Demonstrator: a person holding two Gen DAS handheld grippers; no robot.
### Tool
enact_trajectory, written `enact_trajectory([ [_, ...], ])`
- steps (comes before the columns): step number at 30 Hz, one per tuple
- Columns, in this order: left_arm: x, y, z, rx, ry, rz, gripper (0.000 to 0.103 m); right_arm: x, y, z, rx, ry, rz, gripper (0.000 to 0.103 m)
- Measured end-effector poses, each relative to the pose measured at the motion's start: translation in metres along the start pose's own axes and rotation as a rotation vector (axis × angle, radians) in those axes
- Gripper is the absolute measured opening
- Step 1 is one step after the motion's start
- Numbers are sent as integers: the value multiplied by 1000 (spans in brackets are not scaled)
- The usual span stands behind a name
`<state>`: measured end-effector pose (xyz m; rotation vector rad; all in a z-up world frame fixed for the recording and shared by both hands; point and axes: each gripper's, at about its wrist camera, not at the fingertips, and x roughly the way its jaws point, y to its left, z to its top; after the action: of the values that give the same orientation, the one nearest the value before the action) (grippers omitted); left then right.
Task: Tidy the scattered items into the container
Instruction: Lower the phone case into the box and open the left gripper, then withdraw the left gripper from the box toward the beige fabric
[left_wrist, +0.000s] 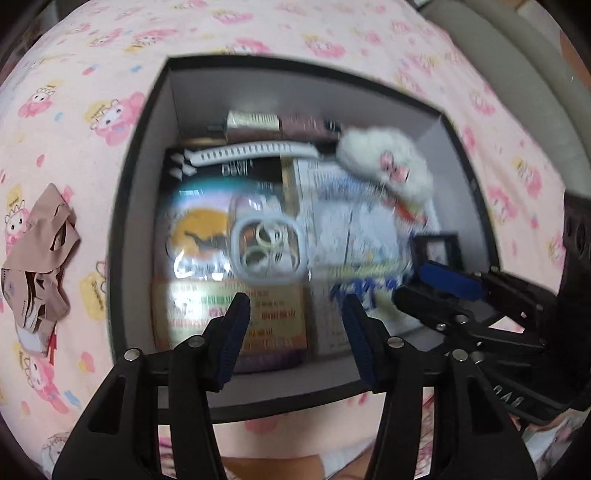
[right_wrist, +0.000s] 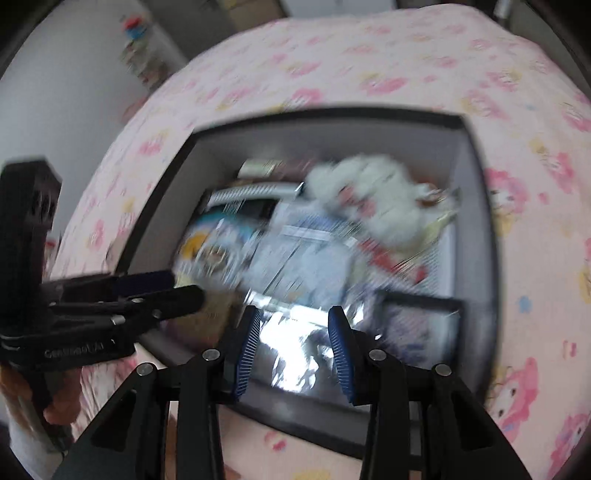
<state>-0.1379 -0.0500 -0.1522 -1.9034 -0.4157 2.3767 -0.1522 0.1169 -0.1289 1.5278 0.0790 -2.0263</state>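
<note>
A black box with grey inner walls (left_wrist: 147, 206) (right_wrist: 476, 206) sits on the pink bedsheet, holding several items: a white plush toy (left_wrist: 388, 162) (right_wrist: 376, 199), a white comb (left_wrist: 251, 152), a clear case of rings (left_wrist: 267, 245), printed packets and a foil packet (right_wrist: 295, 339). My left gripper (left_wrist: 295, 310) is open and empty above the box's near edge. My right gripper (right_wrist: 293, 321) is open and empty over the box's near side; it also shows at the right of the left wrist view (left_wrist: 436, 288). The left gripper shows at the left of the right wrist view (right_wrist: 177, 288).
A crumpled beige garment (left_wrist: 40, 254) lies on the pink cartoon-print sheet (left_wrist: 295, 33) left of the box. A grey headboard or wall (left_wrist: 517, 74) runs along the far right. A person's hand (right_wrist: 22, 398) holds the left gripper.
</note>
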Motion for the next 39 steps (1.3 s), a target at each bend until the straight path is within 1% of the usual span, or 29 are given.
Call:
enact_trajectory([
  [3, 12, -2, 2, -8, 34, 20, 45, 18, 5, -2, -18, 59, -18, 35],
  [4, 15, -1, 3, -13, 36, 22, 45, 22, 5, -2, -14, 69, -29, 35],
  [5, 18, 0, 5, -19, 36, 19, 45, 25, 3, -1, -11, 70, -57, 35],
  [8, 24, 1, 10, -28, 28, 18, 45, 27, -2, 3, 17, 58, -59, 35],
  [11, 26, 1, 17, -43, 7, 19, 45, 28, -7, 11, 38, 36, -83, 35],
  [14, 25, 4, 21, -63, 6, 6, 45, 31, -12, 20, 56, 18, -94, 35],
  [16, 17, 4, 21, -55, -11, -4, 45, 30, -16, 24, 69, 15, -79, 35],
  [18, 1, 0, 19, -31, -59, -36, 45, 24, -21, 24, 87, 9, -42, 35],
  [19, -6, -2, 18, -19, -83, -51, 45, 17, -24, 24, 94, -11, -23, 35],
  [21, -15, -4, 20, -5, -123, -66, 45, 6, -27, 25, 104, -63, -15, 35],
  [23, -11, -3, 28, -10, -123, -61, 45, 1, -30, 29, 126, -112, -37, 35],
  [24, -6, 1, 31, -22, -109, -54, 45, 3, -28, 32, 127, -117, -43, 35],
  [26, 7, 5, 39, -45, -66, -43, 45, 11, -29, 36, 124, -96, -46, 35],
  [27, 9, 8, 40, -52, -50, -37, 45, 22, -22, 42, 121, -73, -49, 35],
  [29, 10, 7, 41, -43, -59, -29, 44, 34, -23, 43, 105, -34, -87, 35],
  [31, 8, 5, 41, -44, -59, -25, 44, 38, -19, 40, 83, -27, -119, 35],
  [33, 7, 5, 42, -37, -65, -27, 44, 41, -16, 43, 88, -28, -115, 35],
  [34, 6, 5, 41, -32, -80, -33, 44, 43, -15, 44, 96, -28, -110, 35],
  [37, -14, -2, 28, 7, -200, -1, 44, 38, -14, 42, 114, -46, -116, 35],
  [39, -31, -9, 16, 26, -253, -26, 45, 28, -11, 38, 120, -75, -133, 35],
])
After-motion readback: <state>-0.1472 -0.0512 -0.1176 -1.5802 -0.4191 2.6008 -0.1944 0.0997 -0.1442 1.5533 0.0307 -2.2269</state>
